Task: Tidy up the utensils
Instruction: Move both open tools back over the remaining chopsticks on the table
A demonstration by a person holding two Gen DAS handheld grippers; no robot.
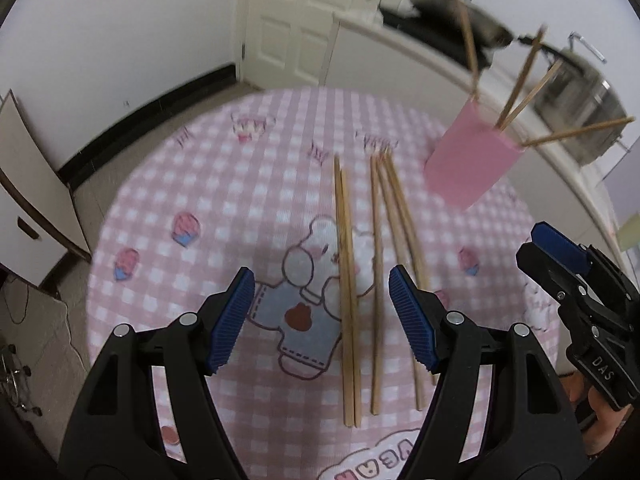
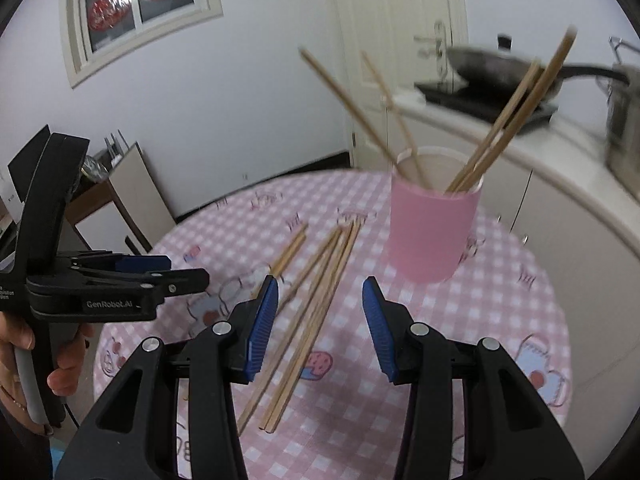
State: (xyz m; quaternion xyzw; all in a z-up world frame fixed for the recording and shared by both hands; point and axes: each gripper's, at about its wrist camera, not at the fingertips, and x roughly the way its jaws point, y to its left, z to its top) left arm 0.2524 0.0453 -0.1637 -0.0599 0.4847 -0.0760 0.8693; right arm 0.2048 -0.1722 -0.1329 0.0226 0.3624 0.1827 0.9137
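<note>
Left wrist view, five loose chopsticks [image 1: 348,288], four chopsticks in one pink cup [image 1: 472,160], both claws [image 1: 322,316] wide.

free: cloth [image 1: 248,200] left | blocked: cup [image 2: 432,232], chopsticks [image 1: 348,280]

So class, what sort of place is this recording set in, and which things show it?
Probably a home kitchen with a dining table: a wok on a stove on the counter, a steel pot, and a checked tablecloth with chopsticks and a pink cup.
</note>
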